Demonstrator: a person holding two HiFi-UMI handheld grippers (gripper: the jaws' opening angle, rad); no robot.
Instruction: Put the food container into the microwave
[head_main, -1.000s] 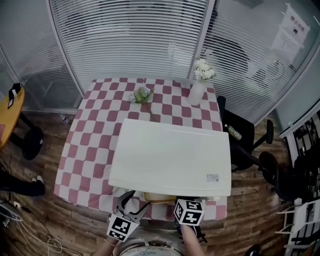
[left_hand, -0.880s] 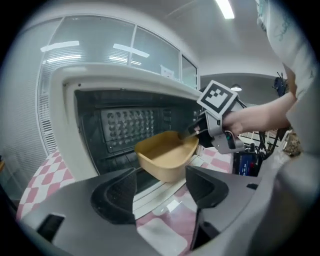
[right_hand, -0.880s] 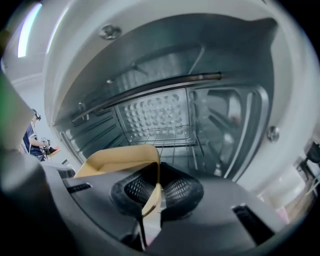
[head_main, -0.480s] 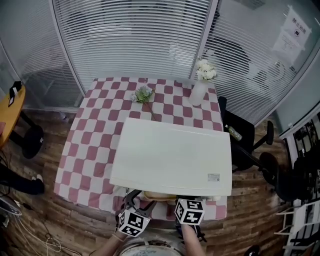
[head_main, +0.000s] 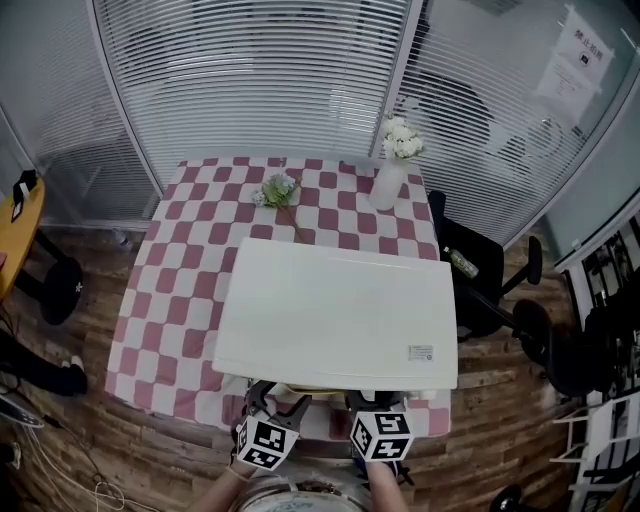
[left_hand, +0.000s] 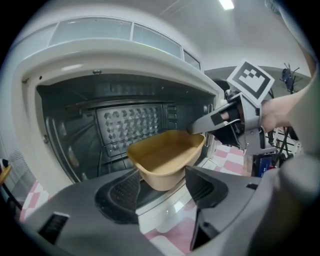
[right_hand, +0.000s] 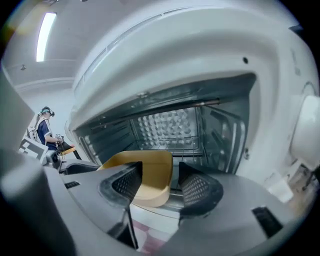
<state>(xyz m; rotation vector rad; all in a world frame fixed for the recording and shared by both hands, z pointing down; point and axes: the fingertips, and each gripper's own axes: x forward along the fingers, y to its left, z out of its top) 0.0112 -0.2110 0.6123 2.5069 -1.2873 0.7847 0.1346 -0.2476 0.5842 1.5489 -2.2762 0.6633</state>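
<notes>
The white microwave (head_main: 335, 310) stands on the checkered table with its cavity (left_hand: 130, 125) showing open. The tan food container (left_hand: 165, 155) rests at the cavity's front sill. My left gripper (left_hand: 160, 187) is open, and the container's near end lies between its pads without visible pressure. My right gripper (right_hand: 161, 182) is on the other side. Its jaws have just been opening and now stand wide, with the container (right_hand: 150, 170) edge between them, untouched. One right finger (left_hand: 210, 120) reaches to the container's rim. From the head view, both grippers (head_main: 272, 400) sit under the microwave's front edge.
A white vase of flowers (head_main: 390, 175) and a loose flower sprig (head_main: 278, 190) sit on the tablecloth (head_main: 180, 260) behind the microwave. A black office chair (head_main: 480, 280) stands to the right on the wooden floor. A person (right_hand: 45, 130) stands far off.
My left gripper has shifted to the right and in toward the microwave's front. The right gripper has stayed in about the same place.
</notes>
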